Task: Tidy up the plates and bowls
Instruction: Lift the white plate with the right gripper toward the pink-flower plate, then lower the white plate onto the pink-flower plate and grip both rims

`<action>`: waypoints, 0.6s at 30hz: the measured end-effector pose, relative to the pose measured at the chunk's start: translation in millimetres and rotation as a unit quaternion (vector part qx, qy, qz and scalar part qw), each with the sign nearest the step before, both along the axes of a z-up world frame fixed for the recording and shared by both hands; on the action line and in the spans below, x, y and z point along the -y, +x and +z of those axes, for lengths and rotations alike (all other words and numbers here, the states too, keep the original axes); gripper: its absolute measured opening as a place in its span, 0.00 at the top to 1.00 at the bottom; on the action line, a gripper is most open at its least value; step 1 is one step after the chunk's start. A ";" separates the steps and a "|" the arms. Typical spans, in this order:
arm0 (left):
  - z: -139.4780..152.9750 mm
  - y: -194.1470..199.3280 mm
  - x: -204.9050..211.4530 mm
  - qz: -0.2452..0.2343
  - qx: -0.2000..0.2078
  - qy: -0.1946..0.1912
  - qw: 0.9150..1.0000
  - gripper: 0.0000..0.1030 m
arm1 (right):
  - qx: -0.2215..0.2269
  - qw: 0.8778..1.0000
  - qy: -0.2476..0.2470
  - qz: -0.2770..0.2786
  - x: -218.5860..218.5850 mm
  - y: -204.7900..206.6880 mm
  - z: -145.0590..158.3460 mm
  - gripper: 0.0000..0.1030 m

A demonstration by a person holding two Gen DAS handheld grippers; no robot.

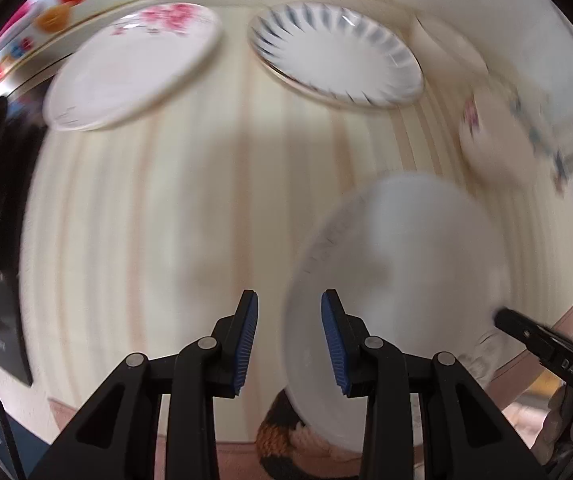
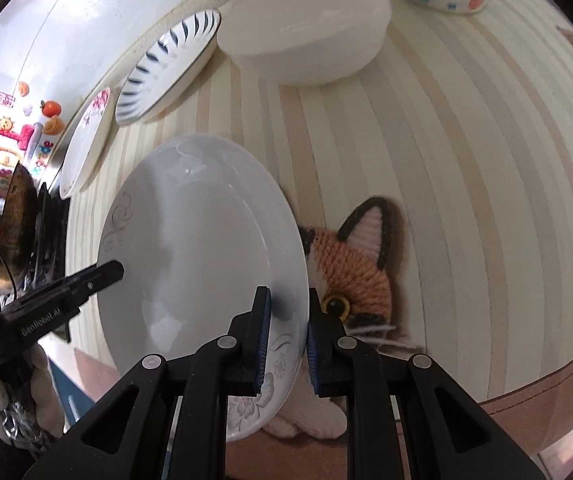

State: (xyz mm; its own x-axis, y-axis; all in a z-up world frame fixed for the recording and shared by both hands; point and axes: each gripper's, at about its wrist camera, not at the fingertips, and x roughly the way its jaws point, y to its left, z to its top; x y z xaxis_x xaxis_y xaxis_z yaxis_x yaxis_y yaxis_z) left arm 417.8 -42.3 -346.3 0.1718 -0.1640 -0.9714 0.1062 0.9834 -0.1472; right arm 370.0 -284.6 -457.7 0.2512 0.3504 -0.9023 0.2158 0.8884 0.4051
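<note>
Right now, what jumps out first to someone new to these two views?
The white plate, clamped at its near rim by the right gripper and tilted above the striped table. Behind it, a knitted cat mat peeks out. At the table's far edge lie a blue-rayed plate and a pink-flowered plate; the left gripper is open, empty.

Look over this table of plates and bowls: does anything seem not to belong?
Yes: a knitted cat toy lies on the striped table, partly behind the white plate gripped by the right tool; it is no dish.
</note>
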 end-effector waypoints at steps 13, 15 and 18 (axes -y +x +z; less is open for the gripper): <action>19.8 90.1 -110.5 0.182 0.046 0.017 0.982 0.70 | 0.120 0.985 0.035 0.116 -76.6 97.3 127.1 0.38; 13.5 105.5 -121.7 0.205 0.048 0.027 0.977 0.70 | 0.129 0.981 0.020 0.144 -109.2 140.5 121.2 0.38; 1.8 121.0 -135.3 0.227 0.047 0.052 0.971 0.70 | 0.116 0.979 0.016 0.167 -149.4 203.0 99.0 0.39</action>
State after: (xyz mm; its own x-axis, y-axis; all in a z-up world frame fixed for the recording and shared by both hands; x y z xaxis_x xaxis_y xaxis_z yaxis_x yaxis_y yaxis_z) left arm 538.7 93.1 -344.5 0.2926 0.0468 -0.9551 -0.3337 0.9410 -0.0561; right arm 573.0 -135.2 -358.7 0.3141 0.4752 -0.8219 -0.1850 0.8798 0.4380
